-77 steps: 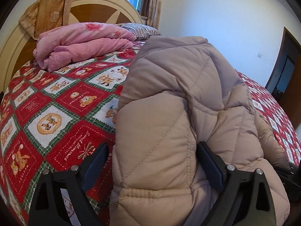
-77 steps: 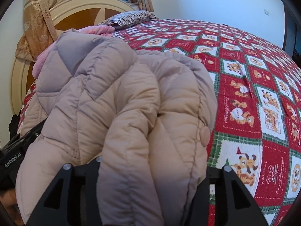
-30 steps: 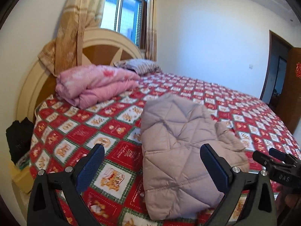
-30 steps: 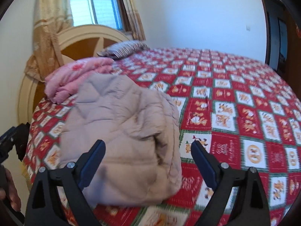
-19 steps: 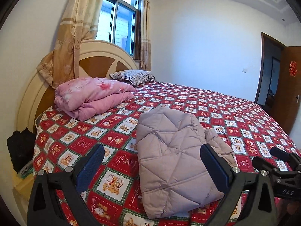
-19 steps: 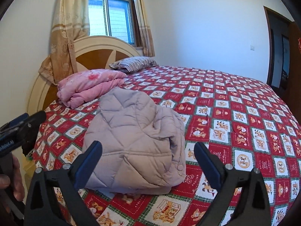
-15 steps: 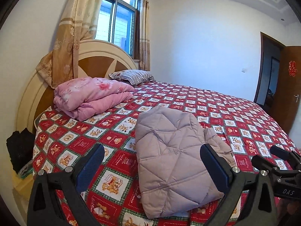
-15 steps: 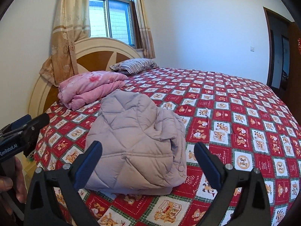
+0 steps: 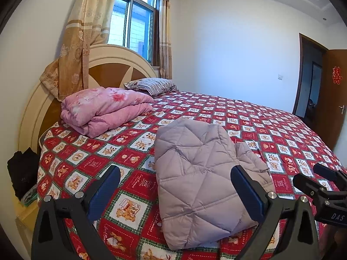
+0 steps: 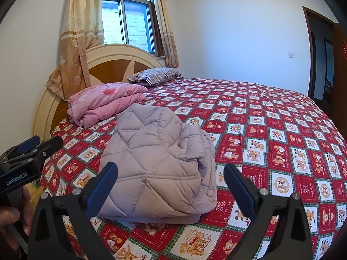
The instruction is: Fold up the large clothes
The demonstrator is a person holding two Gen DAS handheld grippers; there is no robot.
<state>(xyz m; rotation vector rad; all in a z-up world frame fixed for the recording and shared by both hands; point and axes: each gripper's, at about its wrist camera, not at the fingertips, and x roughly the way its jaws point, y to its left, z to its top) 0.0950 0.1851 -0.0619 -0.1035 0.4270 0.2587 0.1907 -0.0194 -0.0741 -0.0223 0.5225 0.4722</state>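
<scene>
**Puffer jacket folded and parked near the bed edge, both claws off it**

Nearest the cameras, the left claw (image 9: 174, 186) is held spread wide with nothing between its blue pads, and the right claw (image 10: 171, 184) is spread the same way, also empty. Both are kept back from the bed, apparently so the result can be looked over rather than touched. In the right wrist view, a hand (image 10: 13, 218) can be seen gripping the other tool's handle at the left edge.

Just beyond the claws, the quilted puffer jacket (image 9: 201, 173) is found lying on the bedspread (image 9: 282, 130), close to the near edge of the bed. It's been bundled into a compact, roughly rectangular packet, with a bit of sleeve or hem left poking out on its right side. That side looks lumpier, so a final tuck might be wanted, but the fold is judged basically done.

Further back, a folded pink quilt (image 9: 104, 110) is stacked near the headboard (image 9: 121, 65), well apart from the jacket. A striped pillow (image 9: 151, 85) is set behind it, with curtains (image 9: 80, 43) and a window (image 9: 134, 26) beyond.
</scene>
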